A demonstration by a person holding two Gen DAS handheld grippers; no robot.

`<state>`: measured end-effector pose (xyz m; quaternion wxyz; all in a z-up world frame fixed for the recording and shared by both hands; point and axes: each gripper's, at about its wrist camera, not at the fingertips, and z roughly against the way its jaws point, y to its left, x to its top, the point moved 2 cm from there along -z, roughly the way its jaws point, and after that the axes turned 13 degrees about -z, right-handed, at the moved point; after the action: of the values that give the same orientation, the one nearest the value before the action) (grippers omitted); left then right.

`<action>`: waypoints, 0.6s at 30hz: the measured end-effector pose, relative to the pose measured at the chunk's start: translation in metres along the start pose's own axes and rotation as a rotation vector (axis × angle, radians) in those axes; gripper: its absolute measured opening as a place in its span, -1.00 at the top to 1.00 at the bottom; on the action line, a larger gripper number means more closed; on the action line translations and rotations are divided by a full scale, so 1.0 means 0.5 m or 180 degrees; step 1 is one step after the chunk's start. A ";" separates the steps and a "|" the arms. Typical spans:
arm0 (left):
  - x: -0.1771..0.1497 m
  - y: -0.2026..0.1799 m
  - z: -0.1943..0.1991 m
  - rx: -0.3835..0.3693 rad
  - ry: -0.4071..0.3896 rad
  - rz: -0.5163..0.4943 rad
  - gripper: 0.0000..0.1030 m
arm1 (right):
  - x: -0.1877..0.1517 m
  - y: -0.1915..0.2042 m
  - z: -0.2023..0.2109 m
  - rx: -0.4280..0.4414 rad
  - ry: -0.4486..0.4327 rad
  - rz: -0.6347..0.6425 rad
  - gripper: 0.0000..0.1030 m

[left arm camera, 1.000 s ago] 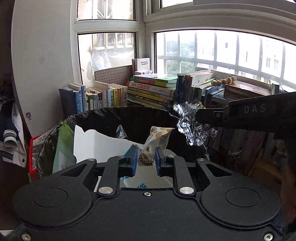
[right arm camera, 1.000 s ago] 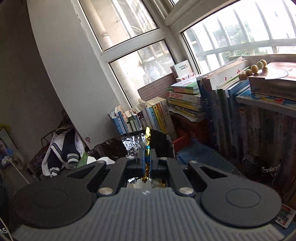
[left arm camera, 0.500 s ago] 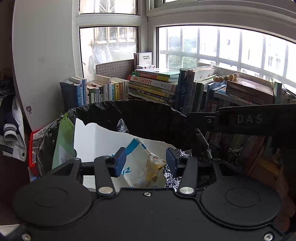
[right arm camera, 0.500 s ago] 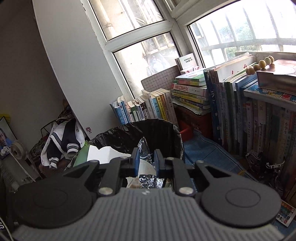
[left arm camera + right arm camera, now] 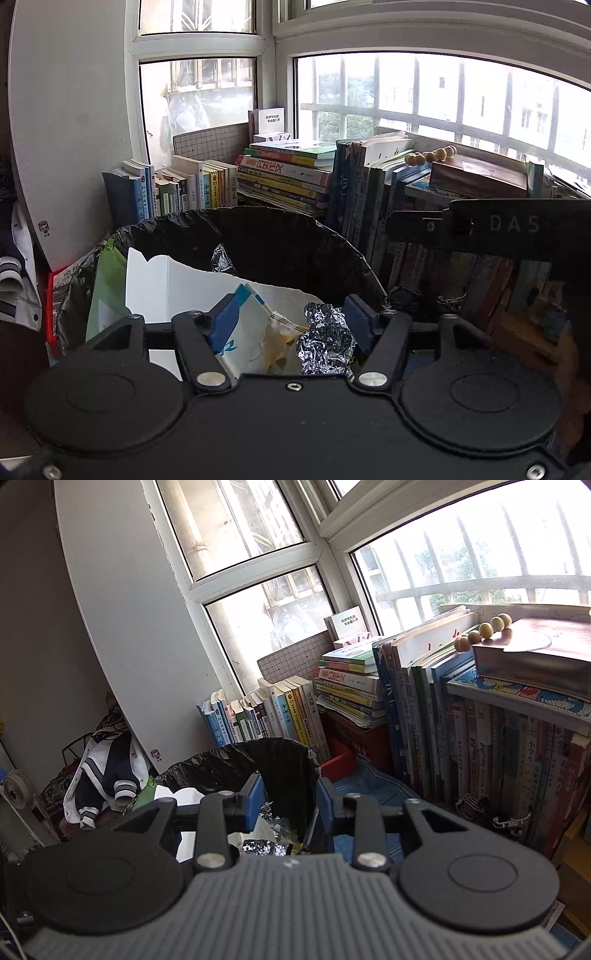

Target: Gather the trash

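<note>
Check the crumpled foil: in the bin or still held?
In the bin: the foil lies on the trash inside the black liner, gripped by neither tongs.

At the right of the left wrist view, a black bar shows the pale letters "DAS". The books by the window have words on their sides, and so does a small white card, but these are too small to read.

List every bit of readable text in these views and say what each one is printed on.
"DAS": white letters on the black arm of the right claw, crossing the left wrist view.
White sign card on the book stack by the window: two lines of characters, too small to read.
Book spines on the sill and shelf: printed titles, too blurred to read.
Small sticker low on the white panel: a figure, no legible text.
</note>
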<state>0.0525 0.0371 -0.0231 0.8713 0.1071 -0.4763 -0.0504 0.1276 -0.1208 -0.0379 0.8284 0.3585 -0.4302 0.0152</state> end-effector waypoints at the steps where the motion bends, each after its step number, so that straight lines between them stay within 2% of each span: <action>1: 0.000 -0.001 0.000 -0.0010 0.0004 -0.0005 -0.20 | 0.002 -0.004 0.003 -0.0037 -0.0014 0.0008 -0.03; 6: 0.002 -0.005 -0.002 -0.0070 0.0027 -0.0016 -0.21 | 0.016 -0.037 0.012 -0.0244 -0.0082 -0.0041 -0.14; 8: 0.004 -0.006 -0.003 -0.0114 0.0047 -0.0019 -0.21 | 0.023 -0.057 0.010 -0.0339 -0.0067 -0.0086 -0.24; 13: 0.004 -0.007 -0.007 -0.0267 0.0116 -0.0040 -0.21 | 0.045 -0.134 -0.023 -0.0772 0.0144 -0.0172 -0.37; 18: -0.001 -0.009 -0.012 -0.0316 0.0189 -0.0088 -0.21 | 0.045 -0.225 -0.079 -0.1228 0.0376 -0.0299 -0.38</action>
<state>0.0572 0.0336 -0.0278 0.8885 0.0717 -0.4457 -0.0829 0.2069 -0.1868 -0.1017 0.9053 0.2113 -0.3585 -0.0852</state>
